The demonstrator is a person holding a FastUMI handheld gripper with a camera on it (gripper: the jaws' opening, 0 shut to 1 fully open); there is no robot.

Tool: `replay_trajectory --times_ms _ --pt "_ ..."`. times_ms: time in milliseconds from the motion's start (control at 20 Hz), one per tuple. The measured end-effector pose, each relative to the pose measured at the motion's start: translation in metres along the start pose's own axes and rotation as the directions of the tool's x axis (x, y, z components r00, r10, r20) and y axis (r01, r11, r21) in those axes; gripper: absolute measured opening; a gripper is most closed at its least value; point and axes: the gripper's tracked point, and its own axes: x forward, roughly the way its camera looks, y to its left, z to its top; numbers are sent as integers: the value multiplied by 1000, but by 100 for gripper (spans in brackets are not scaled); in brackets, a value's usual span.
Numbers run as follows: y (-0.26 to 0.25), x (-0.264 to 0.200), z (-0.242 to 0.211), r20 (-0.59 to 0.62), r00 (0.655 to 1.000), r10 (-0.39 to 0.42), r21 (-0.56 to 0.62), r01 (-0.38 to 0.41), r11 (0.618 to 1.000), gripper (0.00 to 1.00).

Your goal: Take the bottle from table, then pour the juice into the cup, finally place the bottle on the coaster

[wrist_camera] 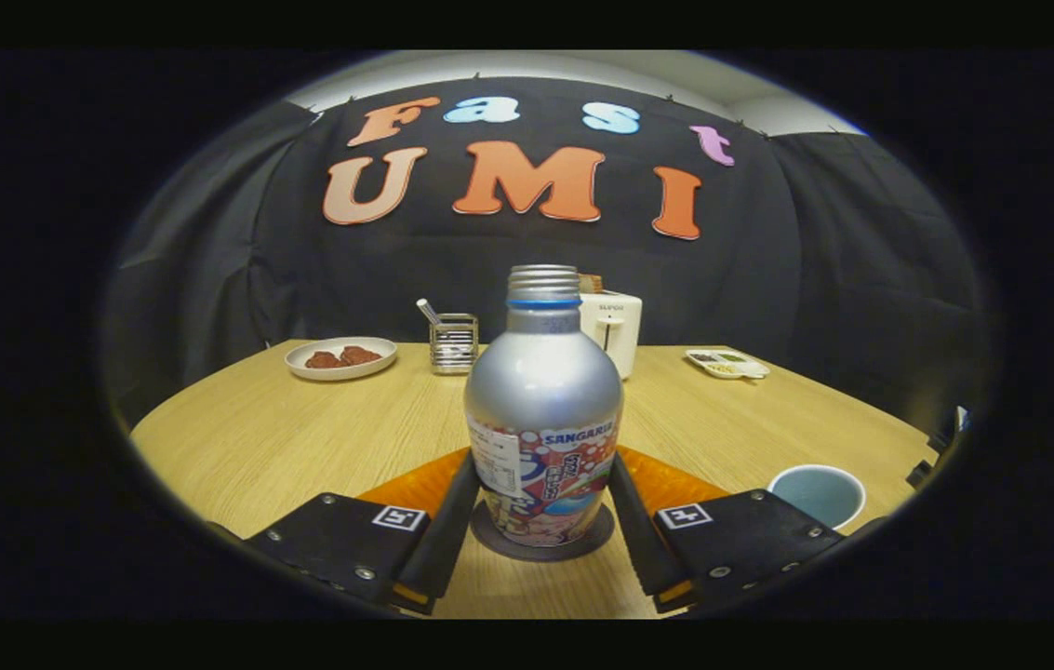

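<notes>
- Flanking the bottle point(542, 419), the hand-held gripper point(542, 516) has one finger against each side of its lower body; whether they press or merely touch, I cannot tell.
- Upright and uncapped, the bottle stands on a dark round coaster point(540, 547) on the wooden table point(303, 437).
- Just right of the fingers sits a pale cup point(817, 493).
- Beyond stand a plate point(340, 357), a wire holder point(452, 342), a white toaster point(612, 330) and a small tray point(727, 363).

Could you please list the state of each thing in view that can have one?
bottle: upright on the coaster, cap off
coaster: under the bottle
cup: upright, beside the right finger; contents unclear
hand-held gripper: fingers flank the bottle; contact unclear
plate: holds food
toaster: something in the slot
</notes>
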Motion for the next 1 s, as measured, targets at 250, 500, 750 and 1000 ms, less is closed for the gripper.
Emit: replay_trajectory --times_ms 250,500,750,1000 --pt "-4 -7 -7 10 1000 10 29 -10 1000 80" --pt "-10 -26 8 68 997 27 88 -33 996 97" --pt "-26 -69 45 157 987 34 110 -52 993 97" --pt "-36 -120 81 206 977 47 53 -59 997 97"
